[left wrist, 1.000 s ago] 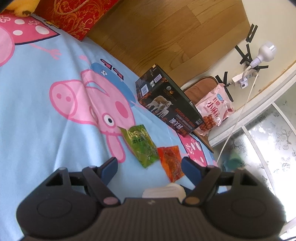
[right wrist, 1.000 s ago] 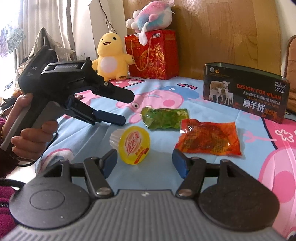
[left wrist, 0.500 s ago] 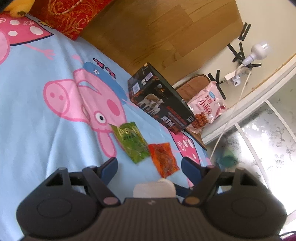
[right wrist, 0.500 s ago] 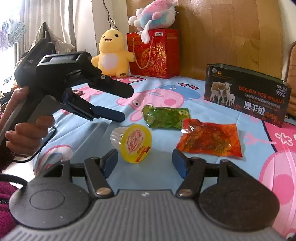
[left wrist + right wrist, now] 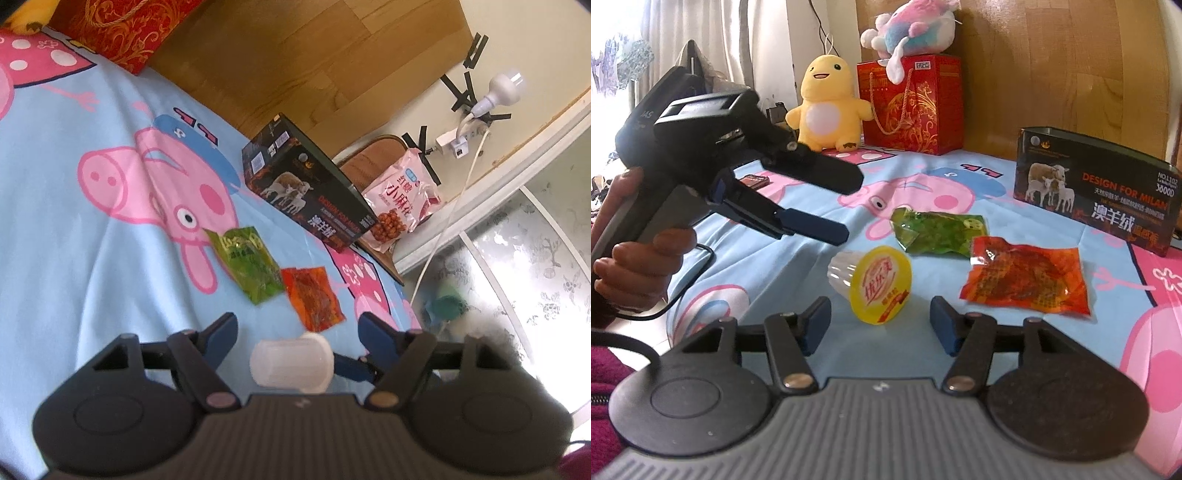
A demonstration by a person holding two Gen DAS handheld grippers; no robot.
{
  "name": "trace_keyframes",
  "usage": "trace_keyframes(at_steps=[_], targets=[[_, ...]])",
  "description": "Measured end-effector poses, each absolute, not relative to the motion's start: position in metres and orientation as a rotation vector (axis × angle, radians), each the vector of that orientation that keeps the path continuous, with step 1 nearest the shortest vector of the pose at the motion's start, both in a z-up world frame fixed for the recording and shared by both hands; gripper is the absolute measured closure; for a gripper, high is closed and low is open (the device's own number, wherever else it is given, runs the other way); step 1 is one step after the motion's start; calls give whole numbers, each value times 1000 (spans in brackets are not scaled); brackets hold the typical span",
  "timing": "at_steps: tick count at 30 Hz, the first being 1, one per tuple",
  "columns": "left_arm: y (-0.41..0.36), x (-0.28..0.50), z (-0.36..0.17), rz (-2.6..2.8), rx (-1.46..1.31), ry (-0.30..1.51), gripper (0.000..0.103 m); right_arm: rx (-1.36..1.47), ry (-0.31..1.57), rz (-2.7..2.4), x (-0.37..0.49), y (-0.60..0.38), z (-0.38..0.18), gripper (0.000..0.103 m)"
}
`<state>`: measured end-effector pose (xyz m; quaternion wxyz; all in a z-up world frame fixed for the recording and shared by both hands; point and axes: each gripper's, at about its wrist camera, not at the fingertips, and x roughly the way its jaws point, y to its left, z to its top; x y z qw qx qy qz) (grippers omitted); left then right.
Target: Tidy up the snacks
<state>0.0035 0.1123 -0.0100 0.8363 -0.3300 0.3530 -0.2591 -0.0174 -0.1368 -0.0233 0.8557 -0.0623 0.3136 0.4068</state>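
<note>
A small jelly cup (image 5: 871,286) with a yellow foil lid lies on its side on the blue cartoon-pig bedsheet (image 5: 1015,332), its lid facing my right gripper (image 5: 881,325). That gripper sits low just in front of the cup, its jaws apart on either side with a gap to each; they have just been closing a little, and nothing is pressed between them. My left gripper (image 5: 831,206) hangs above and beside the cup, held in a hand (image 5: 639,273), its jaws also fairly wide with the cup's clear base (image 5: 291,363) showing between them, untouched; they too have just been narrowing. Just behind the cup lie a green snack packet (image 5: 938,232) and, beside it, a red snack packet (image 5: 1027,280). Further back stands a dark open-topped box (image 5: 1093,195) printed with sheep, which I judge to be where the snacks go. I take this as the approach to the first pick-up: all three snacks lie loose on the sheet. Next I need one gripper to settle around the cup's ribbed body and close gently, since it looks likely to roll.
</note>
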Motion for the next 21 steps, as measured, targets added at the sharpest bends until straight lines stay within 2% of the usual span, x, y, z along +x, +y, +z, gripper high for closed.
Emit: trace_keyframes(at_steps=[8, 10, 12, 16, 21], targets=[[109, -3, -14, -583, -708, 766, 33, -146, 666, 879, -16, -129, -24, 42], [108, -1, -20, -589, -728, 784, 36, -153, 670, 883, -15, -126, -24, 44], [106, 1, -24, -594, -746, 796, 37, -159, 670, 887, -15, -123, -25, 51], [105, 1, -24, -590, -740, 792, 37, -171, 666, 879, -15, -121, -25, 53], [108, 3, -28, -573, -762, 790, 45, -151, 669, 872, -15, -123, -26, 55]])
